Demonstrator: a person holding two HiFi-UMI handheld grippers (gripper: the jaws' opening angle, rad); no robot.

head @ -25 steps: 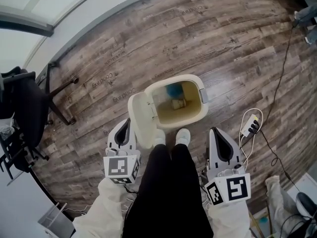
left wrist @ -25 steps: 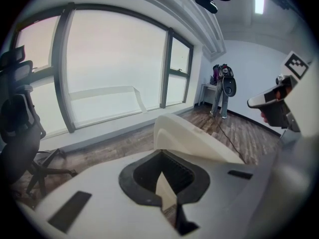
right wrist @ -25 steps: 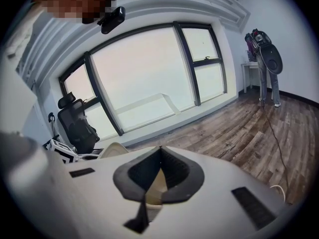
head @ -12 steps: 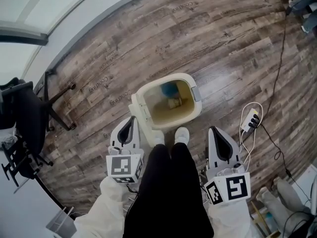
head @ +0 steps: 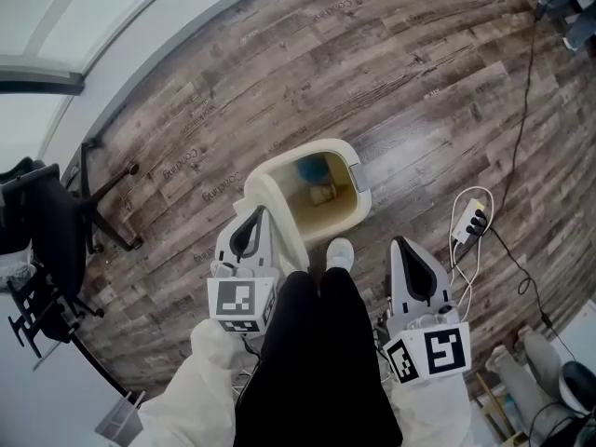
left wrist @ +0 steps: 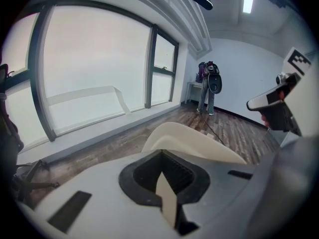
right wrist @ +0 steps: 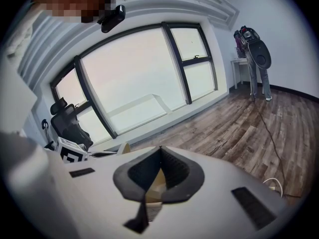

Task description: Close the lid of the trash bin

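Observation:
A cream trash bin (head: 361,182) stands open on the wood floor just ahead of my feet, with a blue item (head: 310,168) and a pale scrap inside. Its lid (head: 277,210) is hinged at the left and stands tilted up over the opening. My left gripper (head: 252,220) is shut and sits against the lid's outer side. In the left gripper view the lid's curved edge (left wrist: 192,142) rises just past the left gripper (left wrist: 162,156). My right gripper (head: 407,250) is shut and hangs free to the right of the bin, and the bin's cream shows through the right gripper (right wrist: 160,153) in its own view.
A white power strip with looped cables (head: 472,229) lies on the floor right of the bin. A black office chair (head: 42,222) stands at the left by the window wall. My legs (head: 317,343) and white shoes (head: 342,252) are behind the bin. A person (left wrist: 208,86) stands far off.
The lid has swung from lying open at the bin's left to standing tilted over the opening. My left gripper moved forward and right with it. The right gripper stayed put.

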